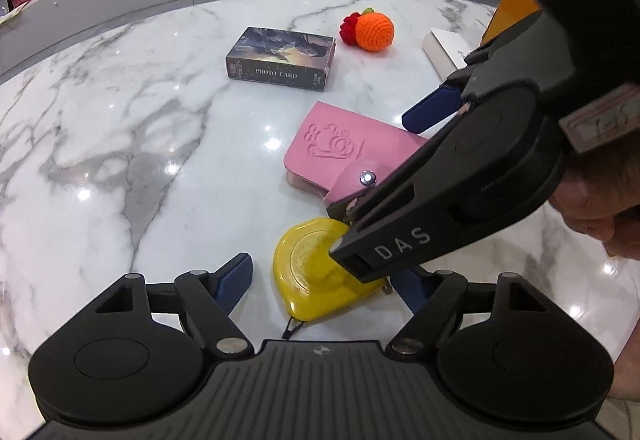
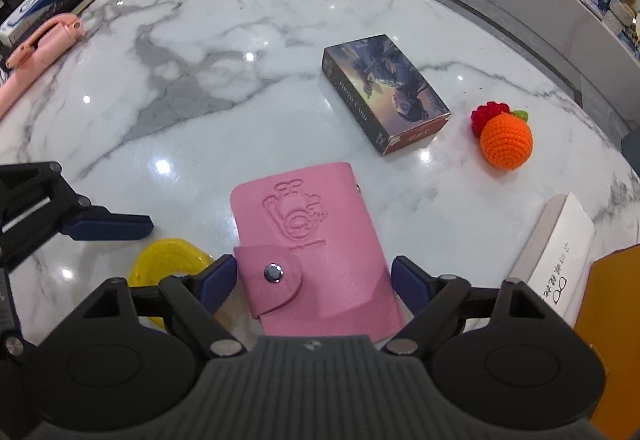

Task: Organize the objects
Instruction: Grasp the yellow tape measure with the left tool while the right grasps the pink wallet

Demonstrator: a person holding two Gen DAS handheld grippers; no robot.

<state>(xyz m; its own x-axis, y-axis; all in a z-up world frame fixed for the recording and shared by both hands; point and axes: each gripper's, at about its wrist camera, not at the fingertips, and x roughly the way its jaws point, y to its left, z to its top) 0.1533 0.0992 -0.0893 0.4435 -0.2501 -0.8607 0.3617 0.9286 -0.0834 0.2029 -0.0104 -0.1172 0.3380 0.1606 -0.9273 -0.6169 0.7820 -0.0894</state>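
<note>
**A:** What's on the marble worktop (image 2: pixel 280 40)?

**B:** Largest first: a pink snap-flap card wallet (image 2: pixel 312 256) lies flat between the spread right tongs (image 2: pixel 316 280), pads not pressing it. It looks light, soft-covered and bendy — I'd pinch it across its long edges.

**A:** And smaller?

**B:** A yellow heart-shaped tape measure (image 1: pixel 312 272) just beside it, between the unclenched left tongs (image 1: pixel 320 280). Hard, glossy, probably slippery — grip its flat sides.
</note>
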